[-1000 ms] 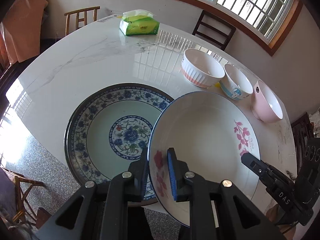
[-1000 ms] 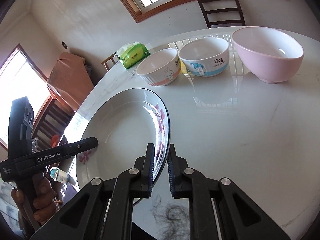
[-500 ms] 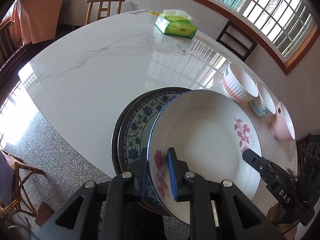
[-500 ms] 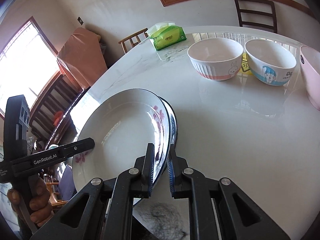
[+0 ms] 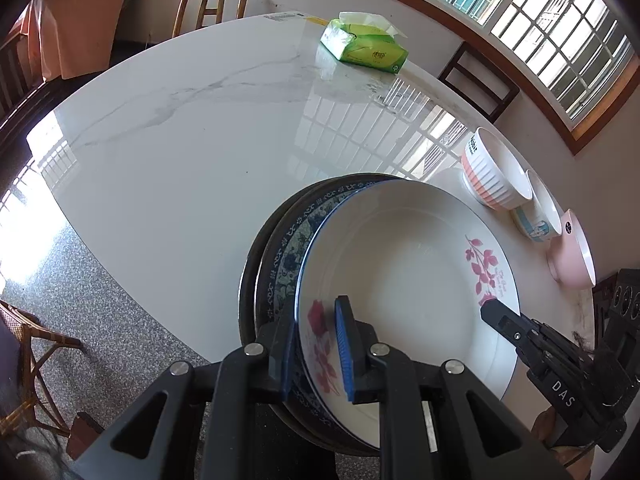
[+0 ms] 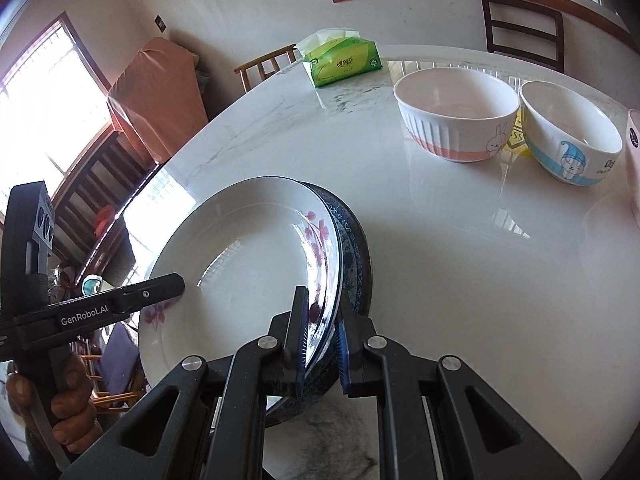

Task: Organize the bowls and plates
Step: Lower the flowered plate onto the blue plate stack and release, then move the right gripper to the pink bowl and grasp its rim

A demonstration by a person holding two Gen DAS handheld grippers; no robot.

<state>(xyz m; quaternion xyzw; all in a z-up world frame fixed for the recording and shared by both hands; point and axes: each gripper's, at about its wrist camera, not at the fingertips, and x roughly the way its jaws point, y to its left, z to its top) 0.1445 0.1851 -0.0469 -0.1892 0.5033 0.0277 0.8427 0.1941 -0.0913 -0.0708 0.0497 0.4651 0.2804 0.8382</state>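
A white plate with pink flowers (image 5: 408, 280) lies on top of a blue patterned plate (image 5: 288, 240) at the table's near edge. My left gripper (image 5: 316, 344) is shut on the white plate's near rim. My right gripper (image 6: 322, 344) is shut on the same plate (image 6: 248, 264) at its right rim, with the blue plate (image 6: 356, 256) showing beneath. Three bowls stand in a row on the right: a ribbed orange-banded bowl (image 6: 456, 120), a blue cartoon bowl (image 6: 568, 136) and a pink bowl (image 5: 572, 256).
A green tissue pack (image 5: 364, 46) lies at the far side of the white marble table (image 5: 192, 128). Wooden chairs (image 5: 214, 6) stand around the table. The table edge and grey floor (image 5: 80, 304) are close on the left.
Both grippers carried the white plate left and over the blue plate; it now covers most of it. Both stay shut on its rim.
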